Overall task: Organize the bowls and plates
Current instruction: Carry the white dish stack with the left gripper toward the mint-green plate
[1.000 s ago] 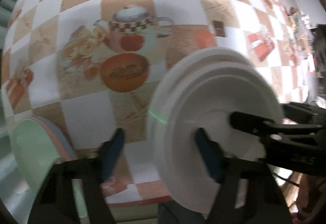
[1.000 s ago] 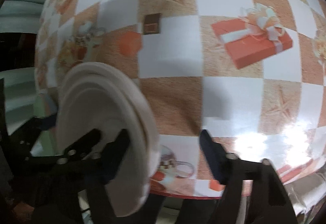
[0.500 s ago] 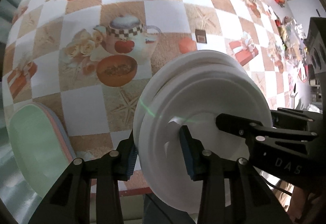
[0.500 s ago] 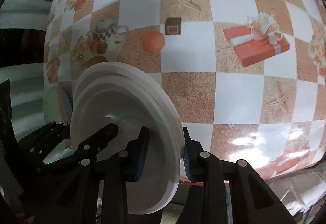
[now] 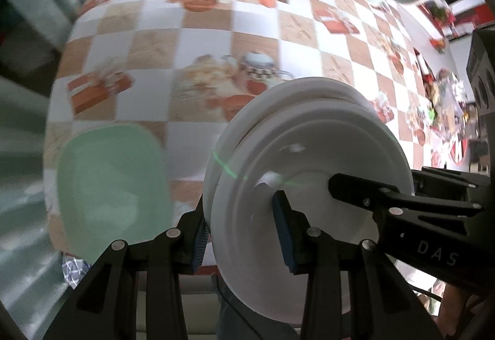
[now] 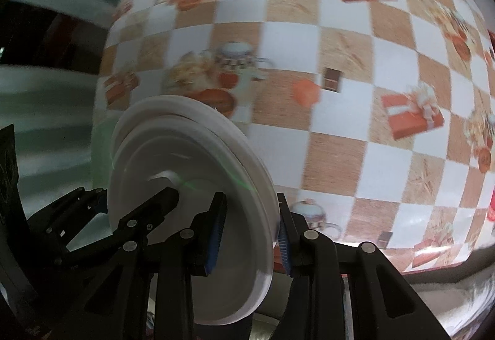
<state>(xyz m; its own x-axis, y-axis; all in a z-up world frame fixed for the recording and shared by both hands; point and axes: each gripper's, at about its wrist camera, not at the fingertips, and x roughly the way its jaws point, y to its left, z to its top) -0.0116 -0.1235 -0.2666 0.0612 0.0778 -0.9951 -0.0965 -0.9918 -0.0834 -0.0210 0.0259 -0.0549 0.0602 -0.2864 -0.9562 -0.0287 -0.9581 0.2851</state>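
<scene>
Left wrist view: both grippers clamp the stacked round white plates (image 5: 309,185)
Left gripper (image 5: 244,234) and right gripper (image 6: 247,234) pinch its rim; only this view shows the pale green plate (image 5: 111,191), left

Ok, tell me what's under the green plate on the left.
The green plate lies at the near-left corner of the checkered tablecloth. It covers whatever is beneath it, so this blurred view shows no other dish edges. Only a blue-checked cloth peeks out below the table edge.
</scene>
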